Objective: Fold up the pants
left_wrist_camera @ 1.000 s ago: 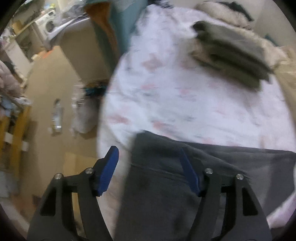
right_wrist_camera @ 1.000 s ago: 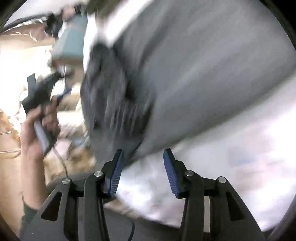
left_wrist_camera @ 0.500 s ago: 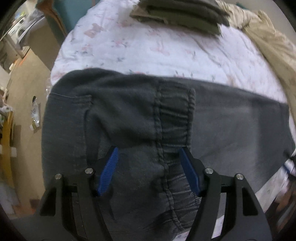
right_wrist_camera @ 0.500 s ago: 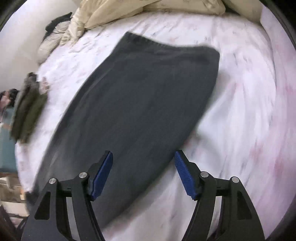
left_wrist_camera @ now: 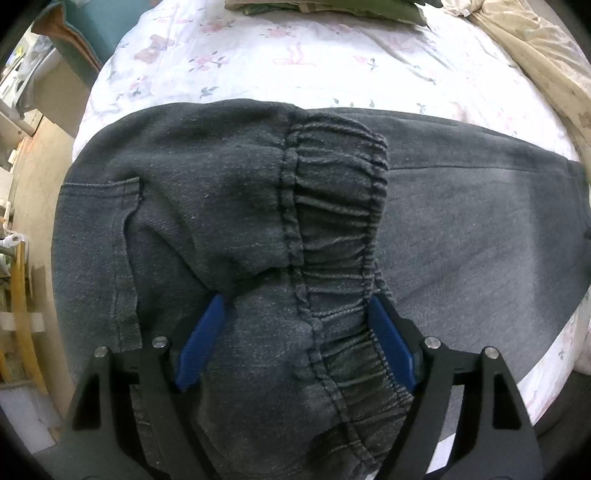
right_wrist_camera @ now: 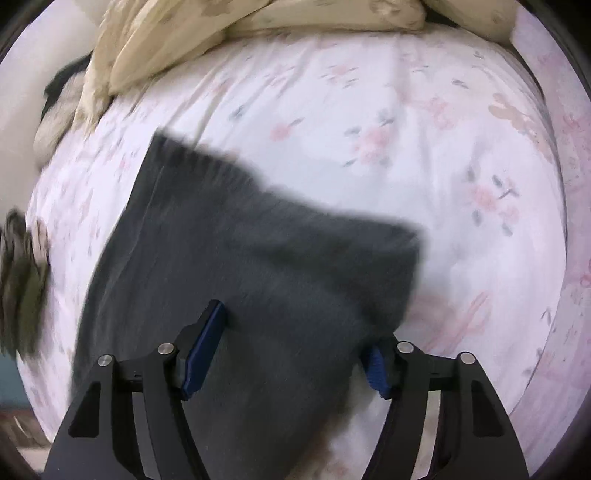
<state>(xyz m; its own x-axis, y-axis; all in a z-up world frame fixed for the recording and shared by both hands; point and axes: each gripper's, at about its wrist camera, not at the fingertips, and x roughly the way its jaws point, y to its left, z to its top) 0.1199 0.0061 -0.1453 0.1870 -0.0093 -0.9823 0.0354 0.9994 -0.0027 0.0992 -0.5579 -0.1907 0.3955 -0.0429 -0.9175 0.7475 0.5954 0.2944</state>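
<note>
Dark grey sweatpants (left_wrist_camera: 207, 206) lie across the flowered bed sheet (left_wrist_camera: 295, 62), the elastic waistband (left_wrist_camera: 332, 206) folded over onto the leg. My left gripper (left_wrist_camera: 295, 343) points down into the cloth. Its jaws are opening, with the bunched waistband between the blue pads (left_wrist_camera: 199, 339). In the right wrist view the leg end of the pants (right_wrist_camera: 258, 258) lies flat, its ribbed hem (right_wrist_camera: 192, 158) farthest from me. My right gripper (right_wrist_camera: 291, 354) straddles the leg's near edge. Its jaws are closing a little, wide apart, and the cloth edge partly covers the right pad.
A pile of folded olive garments (left_wrist_camera: 325, 5) sits at the far side of the bed, also blurred at the left (right_wrist_camera: 22, 295). A cream duvet (right_wrist_camera: 184, 37) is heaped at the head. Left of the bed lie the floor (left_wrist_camera: 33, 166) and a wooden frame (left_wrist_camera: 18, 314).
The left gripper came over the pants and down onto the waistband, and its jaws widened. The right gripper swung along the leg to its hem end.
</note>
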